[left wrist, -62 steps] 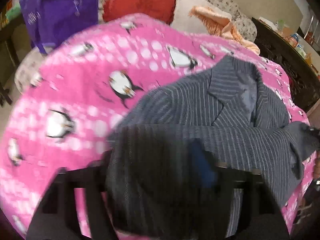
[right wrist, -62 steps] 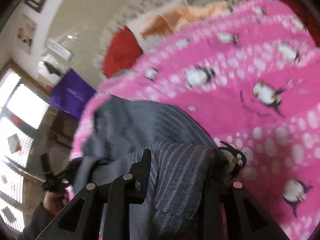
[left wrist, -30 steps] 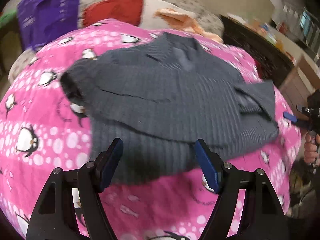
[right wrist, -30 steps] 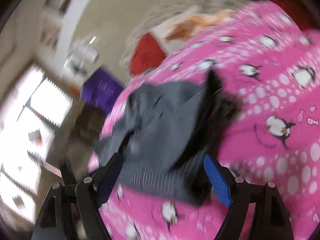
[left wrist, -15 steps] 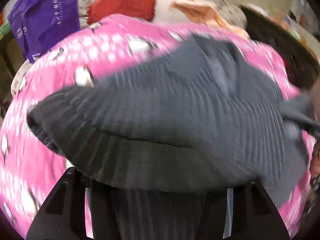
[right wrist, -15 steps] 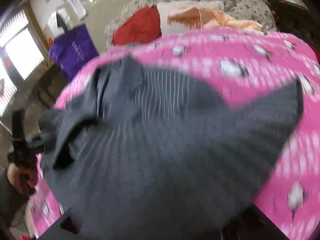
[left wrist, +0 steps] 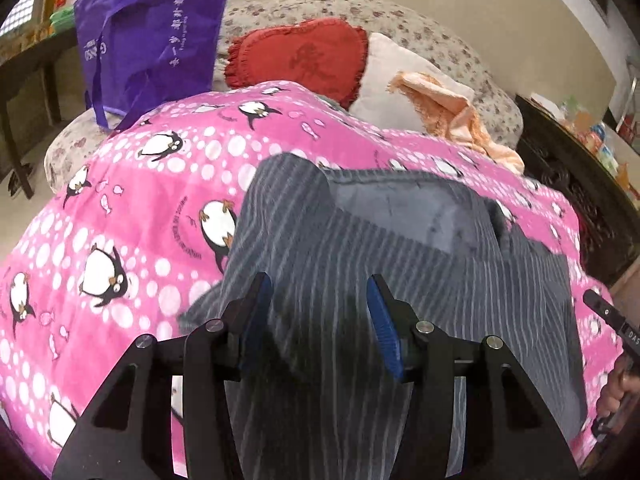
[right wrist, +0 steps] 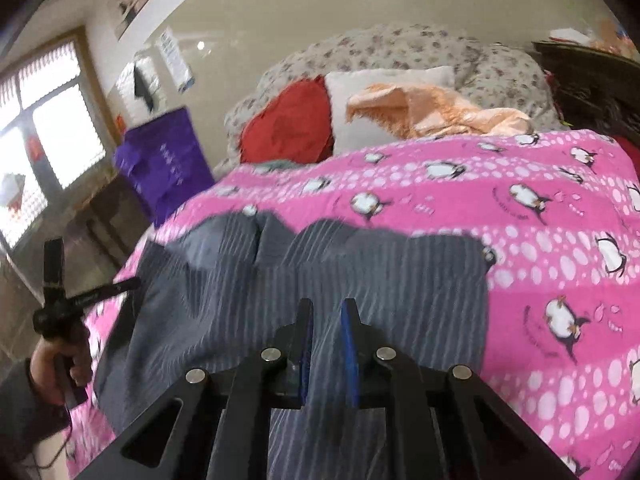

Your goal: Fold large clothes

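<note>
Left wrist: penguin-print pink blanket point(left wrist: 132, 200) covers bed.

striped jacket point(left wrist: 400, 280) on penguin blanket point(left wrist: 140, 208)

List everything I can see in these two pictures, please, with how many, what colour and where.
jacket: one, grey with pale stripes, spread on the blanket
blanket: one, pink with penguins, covering the bed
red cushion: one, at the head of the bed
white pillow: one, beside the red cushion
towel: one, peach, draped over the white pillow
floral quilt: one, pale with small flowers, behind the pillows
bag: one, purple with white print, left of the bed
dark wooden cabinet: one, right of the bed
left tool: black with blue pads, jacket cloth bunched between them
right tool: black with blue pads, nearly shut on jacket cloth
hand: one, holding the left tool's handle
</note>
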